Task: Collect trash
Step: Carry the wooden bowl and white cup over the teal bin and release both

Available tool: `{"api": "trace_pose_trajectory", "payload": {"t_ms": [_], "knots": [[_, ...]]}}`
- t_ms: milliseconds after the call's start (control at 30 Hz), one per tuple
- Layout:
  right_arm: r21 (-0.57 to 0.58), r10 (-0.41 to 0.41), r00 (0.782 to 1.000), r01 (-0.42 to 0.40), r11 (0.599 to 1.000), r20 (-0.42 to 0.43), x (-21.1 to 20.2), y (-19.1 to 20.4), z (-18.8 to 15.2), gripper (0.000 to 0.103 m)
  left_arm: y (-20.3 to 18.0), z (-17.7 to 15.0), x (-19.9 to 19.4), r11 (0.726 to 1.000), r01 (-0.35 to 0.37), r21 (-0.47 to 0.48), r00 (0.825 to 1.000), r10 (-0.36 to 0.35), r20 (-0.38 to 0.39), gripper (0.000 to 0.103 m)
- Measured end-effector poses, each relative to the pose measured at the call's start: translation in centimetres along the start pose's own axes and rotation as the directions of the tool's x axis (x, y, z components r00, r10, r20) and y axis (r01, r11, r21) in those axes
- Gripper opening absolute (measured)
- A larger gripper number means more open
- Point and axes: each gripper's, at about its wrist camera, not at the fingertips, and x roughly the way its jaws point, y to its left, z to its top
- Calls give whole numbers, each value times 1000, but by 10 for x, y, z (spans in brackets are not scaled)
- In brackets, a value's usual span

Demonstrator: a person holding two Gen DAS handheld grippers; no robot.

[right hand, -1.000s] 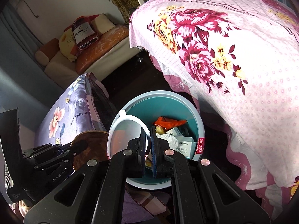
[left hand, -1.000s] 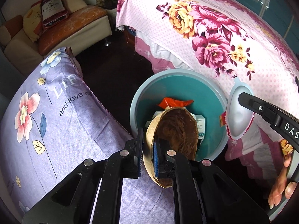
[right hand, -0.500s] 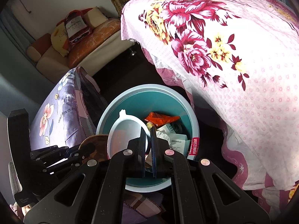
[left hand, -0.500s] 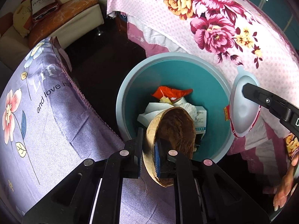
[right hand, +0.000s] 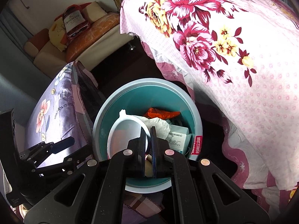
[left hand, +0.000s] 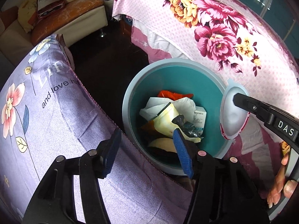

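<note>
The left gripper (left hand: 147, 145) has its jaws wide apart, with nothing between them. It hangs over the near edge of the trash bin (left hand: 129, 93), a round bin that is teal inside with a pale blue rim. The bin stands on the dark floor between a purple flowered cushion (left hand: 46, 112) and a bed with a pink flowered sheet (left hand: 214, 28).

Inside the bin lies a heap of trash — an orange wrapper (left hand: 173, 94), crumpled white paper (left hand: 158, 104), a yellowish pouch (left hand: 166, 119), a small white box (left hand: 200, 119) and a brown coconut shell (left hand: 162, 143) at the near side, low in the bin.

The right gripper (right hand: 148, 140) has its jaws pressed together on the rim of a white plastic lid (right hand: 127, 128). It holds the lid up over the left side of the bin. In the left wrist view the same lid stands on edge just beside the bin's right rim.

Far back sits a sofa (right hand: 97, 37) with a bottle-shaped pillow (right hand: 74, 20) on it.
</note>
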Motion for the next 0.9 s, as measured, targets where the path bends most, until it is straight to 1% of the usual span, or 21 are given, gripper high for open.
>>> {"api": "trace_pose_trajectory", "payload": {"t_ms": [33,100,133,433,633,733,900], "knots": [[-1,-3,1000,3,1000,-1,0,0,0,5,2,0,-4,1000,-9,-4,1000,9,13,75],[-1,-7,1000,7,1000,-2,1,1,0,5,6,1,-9,1000,-10,-18,999,11,31,83],[-1,-10,1000,10,1000,-3,1,1,0,5,8,1,-11,1000,-11,-26,999,12,38,85],[-22,-25,999,25,999,-24,8,12,1,5,30,-4,-16,996,6,-89,999,-2,44,88],[-42,-37,999,36,999,-40,15,24,0,5,39,-10,-17,994,18,-103,999,-14,46,88],[-48,-44,998,41,998,-51,18,30,-1,8,46,-13,-17,993,27,-115,999,-21,47,89],[-63,-52,996,48,997,-70,24,39,-3,8,54,-17,-17,990,44,-136,998,-38,46,89]]}}
